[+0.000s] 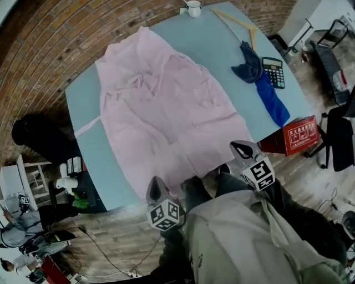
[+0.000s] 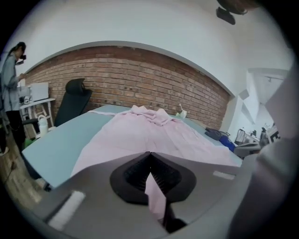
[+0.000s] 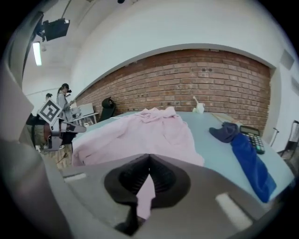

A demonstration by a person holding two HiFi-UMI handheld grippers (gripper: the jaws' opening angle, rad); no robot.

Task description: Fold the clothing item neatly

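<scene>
Pink shirt (image 1: 166,111) is lying spread flat on the table (image 1: 222,44), filling the centre of the head view; the far end is bunching toward the upper left and the hem is sitting at the table's lower edge. The hem is being pinched at 2 points, by the left gripper (image 1: 157,190) at lower centre and by the right gripper (image 1: 242,150) at lower right. In both gripper views the jaws are clamping tight on a strip of pink fabric, which is hanging down between the pads. Along the right side of the table, clear of the shirt, a blue cloth (image 1: 266,89), calculator (image 1: 273,72), hanger (image 1: 236,22) and cup (image 1: 193,8) are lying. A red box (image 1: 297,136) is showing at the table's lower-right corner.
</scene>
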